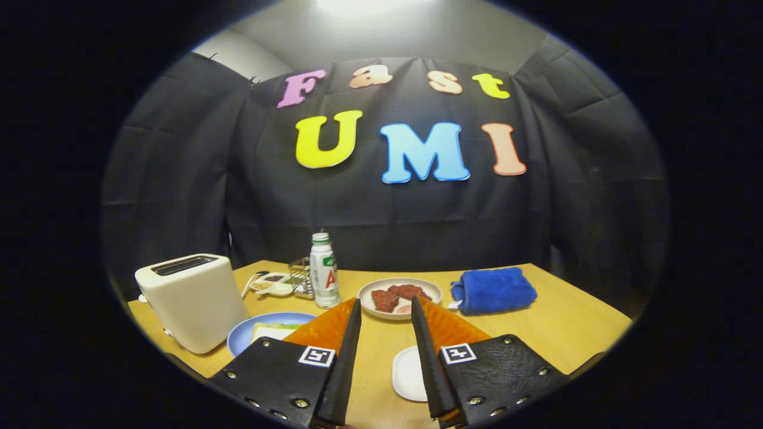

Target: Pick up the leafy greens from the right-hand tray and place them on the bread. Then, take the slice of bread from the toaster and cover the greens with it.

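Note:
My gripper [385, 300] stands open above the wooden table [566, 325], with nothing between its fingers. Left of the left finger is a blue plate [241, 339] holding a pale slice of bread [268, 331] with a strip of leafy greens [286, 326] along its far edge. The finger hides part of the plate. The cream toaster [191, 301] stands further left, its top slot dark. A small white tray [407, 372] lies low between the fingers, partly under the right one, its visible part bare.
Just beyond the fingertips sits a white plate [429, 290] with red meat slices [396, 296]. A white bottle [324, 271], a small condiment dish [271, 283] and a wire rack [301, 275] stand behind. A folded blue towel [493, 290] lies to the right.

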